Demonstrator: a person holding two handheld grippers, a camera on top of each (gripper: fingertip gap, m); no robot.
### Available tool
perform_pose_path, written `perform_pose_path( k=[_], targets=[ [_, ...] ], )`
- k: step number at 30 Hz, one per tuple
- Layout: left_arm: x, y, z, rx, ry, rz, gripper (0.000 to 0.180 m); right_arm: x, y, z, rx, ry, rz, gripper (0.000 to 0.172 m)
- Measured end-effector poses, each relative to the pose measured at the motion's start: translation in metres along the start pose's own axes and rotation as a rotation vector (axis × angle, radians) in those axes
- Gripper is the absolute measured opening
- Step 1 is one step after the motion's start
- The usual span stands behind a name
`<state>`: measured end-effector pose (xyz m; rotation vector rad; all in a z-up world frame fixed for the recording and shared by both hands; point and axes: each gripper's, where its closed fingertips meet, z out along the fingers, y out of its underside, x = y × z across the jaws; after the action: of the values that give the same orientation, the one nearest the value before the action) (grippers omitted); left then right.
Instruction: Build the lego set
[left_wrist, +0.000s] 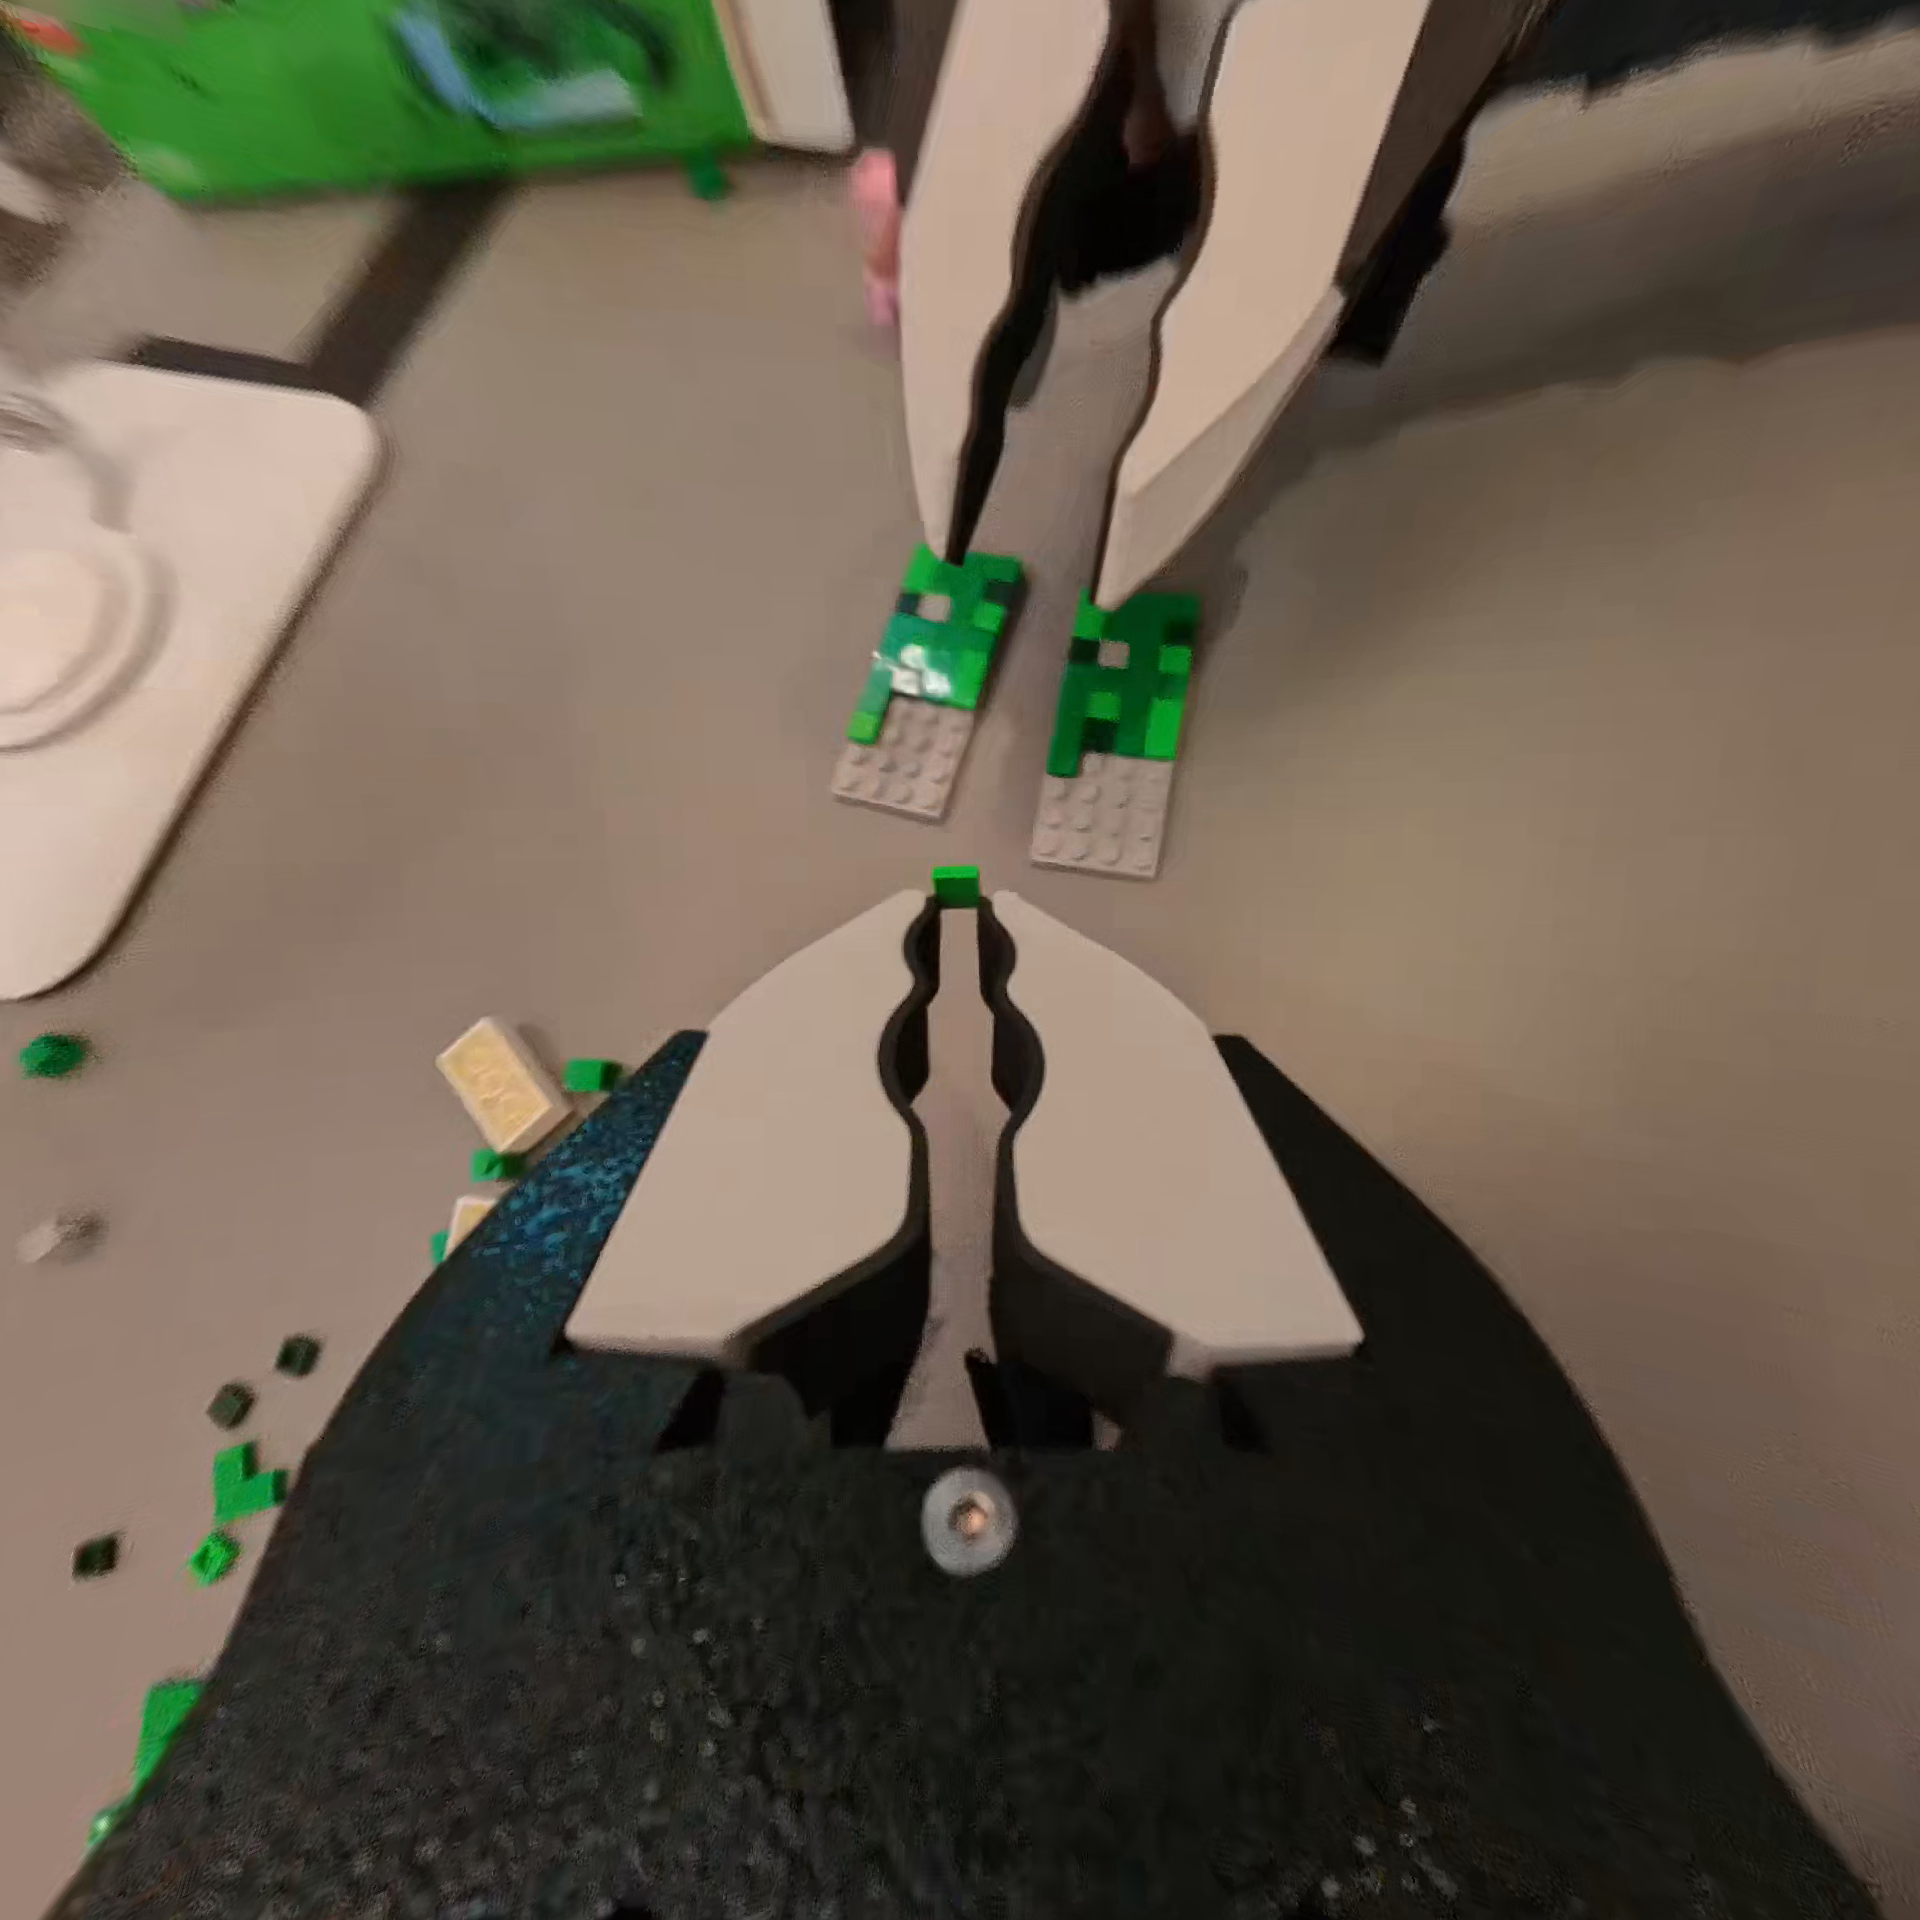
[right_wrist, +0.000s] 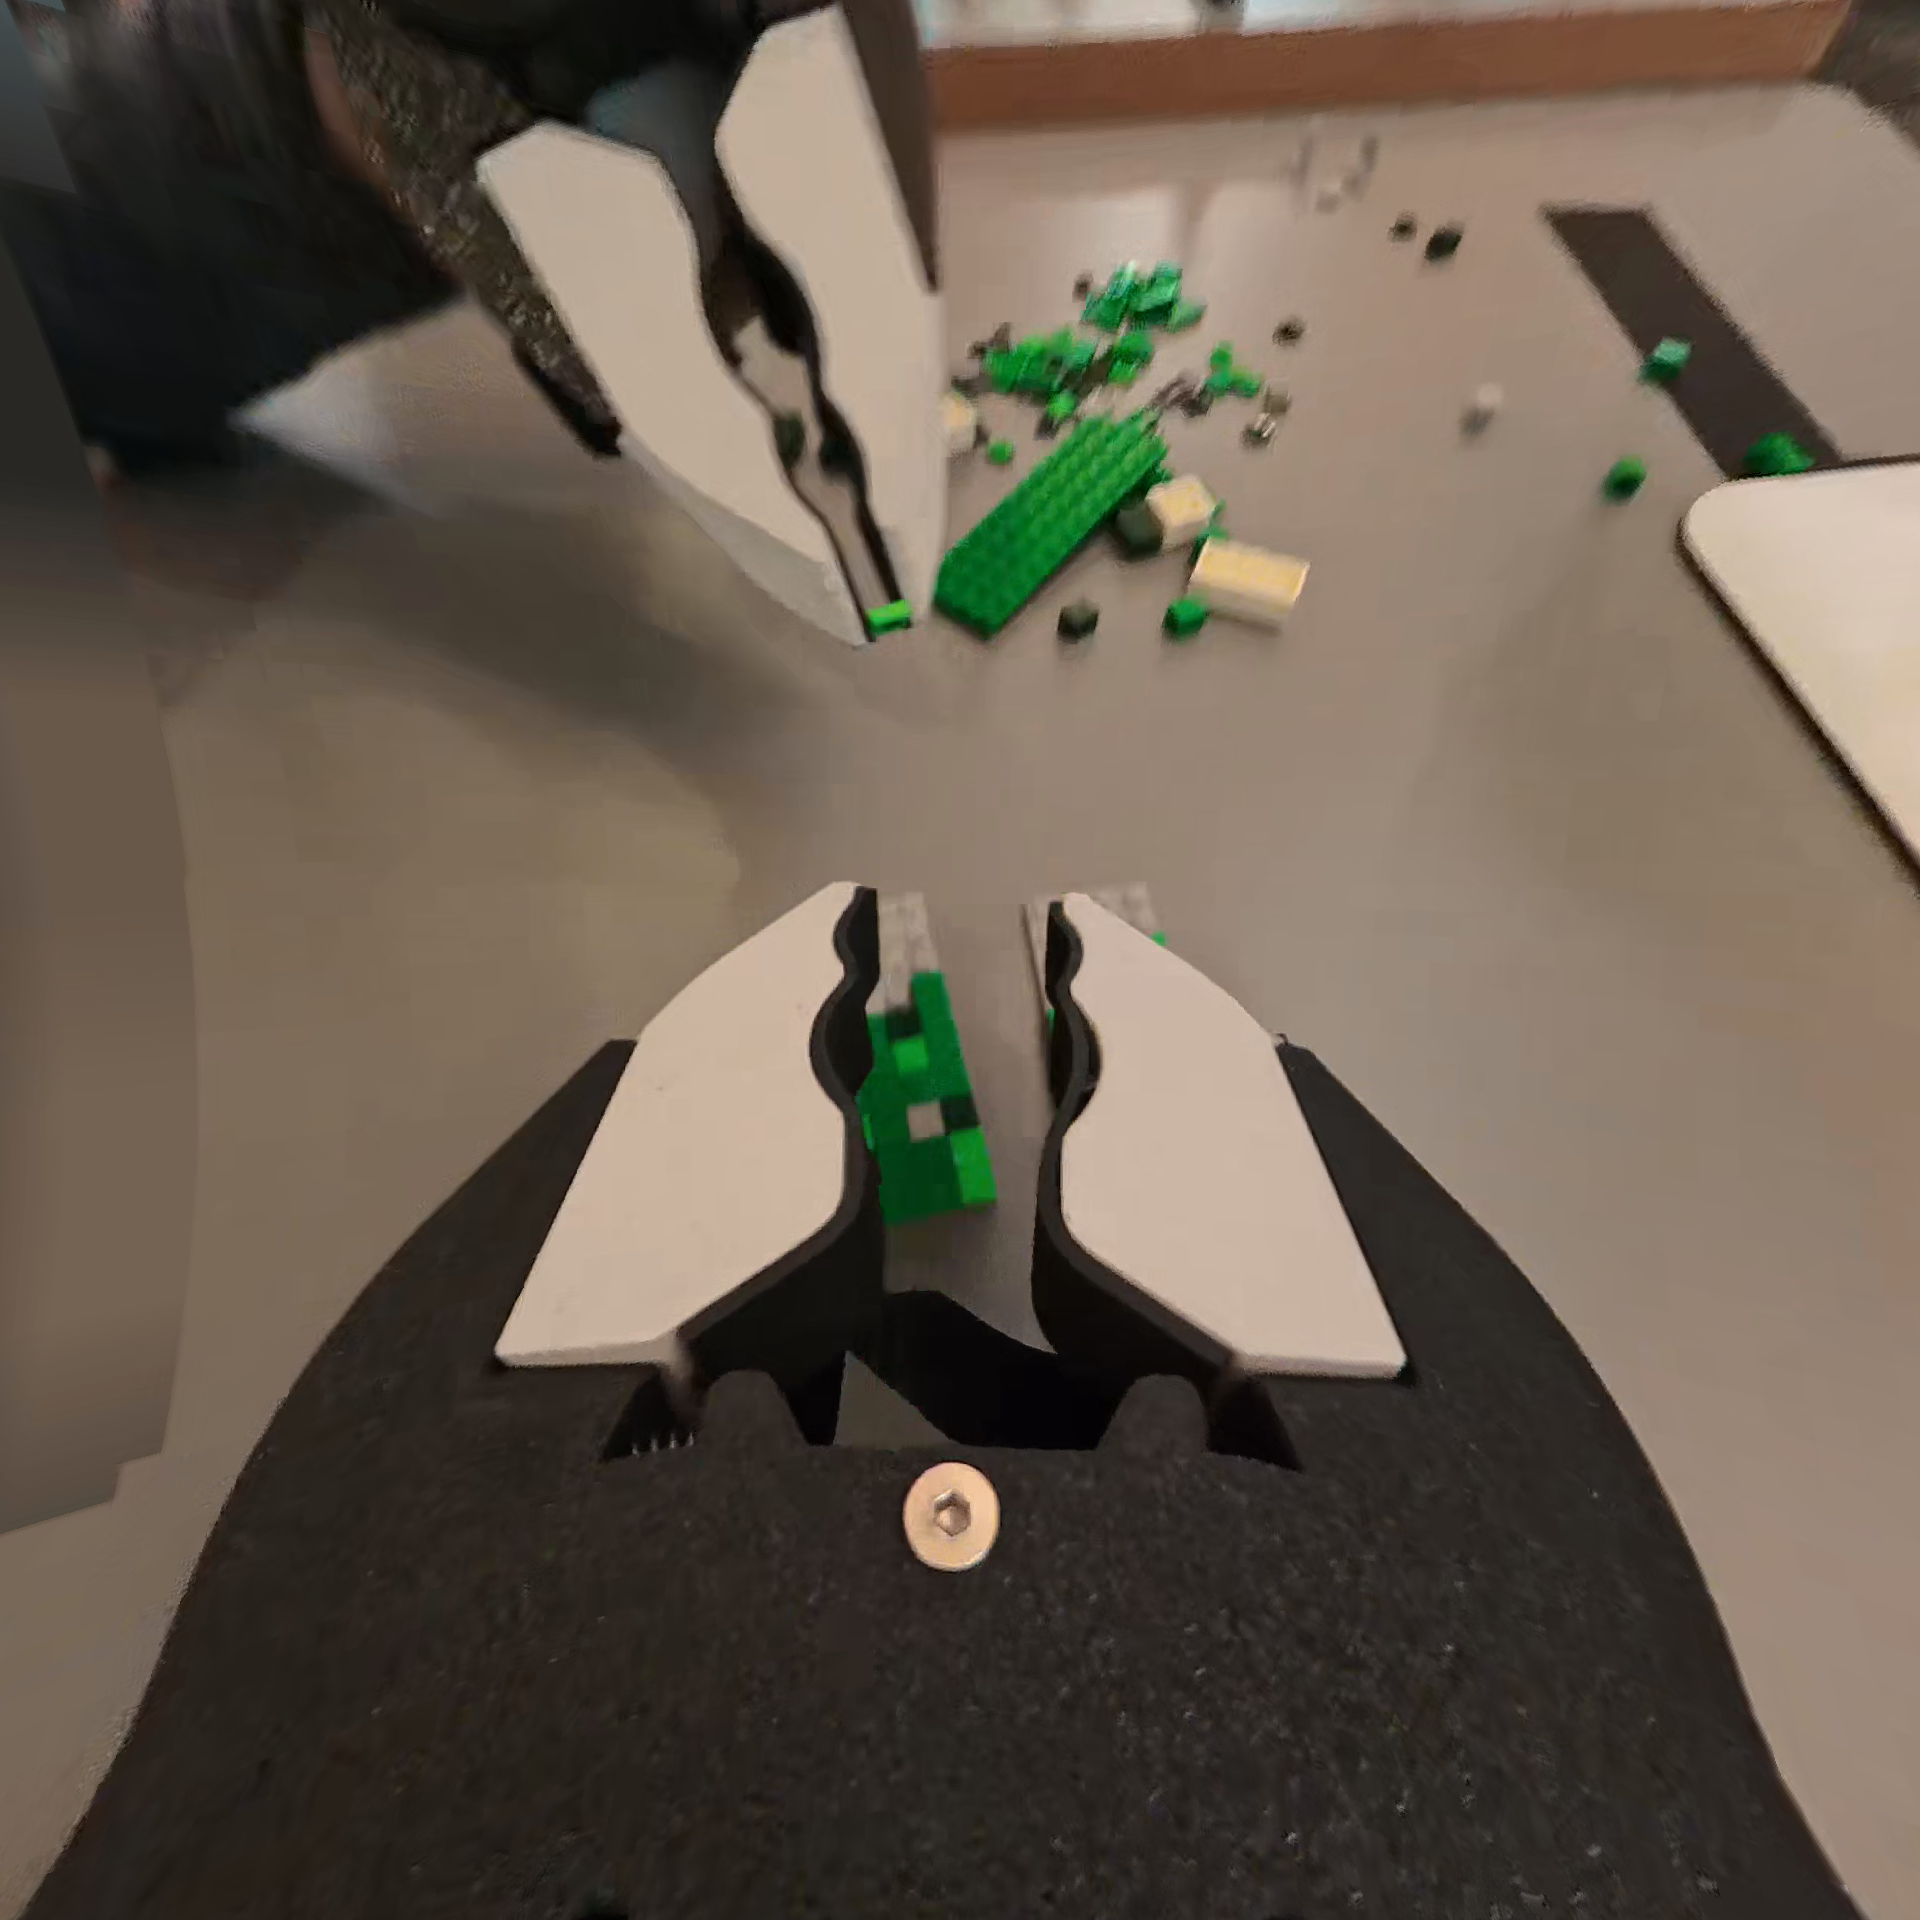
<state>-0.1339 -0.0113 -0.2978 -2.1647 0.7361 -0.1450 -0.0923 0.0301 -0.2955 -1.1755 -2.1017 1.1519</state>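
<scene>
Grey tabletop (left_wrist: 1455, 935). 2 long grey studded plates (left_wrist: 1117, 717), partly tiled in mixed greens, lie flat side by side, long axes parallel, bare grey ends toward the left gripper. Right gripper (left_wrist: 1023, 571), fingers spread wide, 1 tip over each plate's green end, nothing clasped. Left gripper (left_wrist: 958, 902), fingers pinched on 1 small bright-green tile (left_wrist: 956, 888), near the plates' grey ends.
</scene>
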Motion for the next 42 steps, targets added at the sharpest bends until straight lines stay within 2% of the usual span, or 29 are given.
perform_pose_path(
  k=[4, 7, 15, 22, 28, 42],
  targets=[
    [0.022, 0.013, 0.030, -0.226, 0.152, 0.056, 0.007, -0.012, 0.033, 0.001, -0.151, -0.012, -0.171, 0.042],
    [0.030, 0.018, 0.041, -0.338, 0.215, 0.072, 0.007, -0.015, 0.045, 0.003, -0.187, -0.011, -0.278, 0.044],
    [0.030, 0.018, 0.055, -0.529, 0.205, 0.121, 0.007, -0.015, 0.055, 0.011, -0.177, -0.065, -0.319, 0.044],
    [0.028, 0.013, 0.066, -0.562, 0.225, 0.112, 0.007, -0.014, 0.061, 0.005, -0.228, -0.058, -0.341, 0.042],
    [0.032, 0.011, 0.063, -0.600, 0.252, 0.111, 0.007, -0.022, 0.054, -0.006, -0.191, -0.118, -0.313, 0.037],
    [0.032, 0.009, 0.069, -0.678, 0.273, 0.120, 0.007, -0.028, 0.066, 0.001, -0.257, -0.132, -0.347, 0.036]
  ],
)
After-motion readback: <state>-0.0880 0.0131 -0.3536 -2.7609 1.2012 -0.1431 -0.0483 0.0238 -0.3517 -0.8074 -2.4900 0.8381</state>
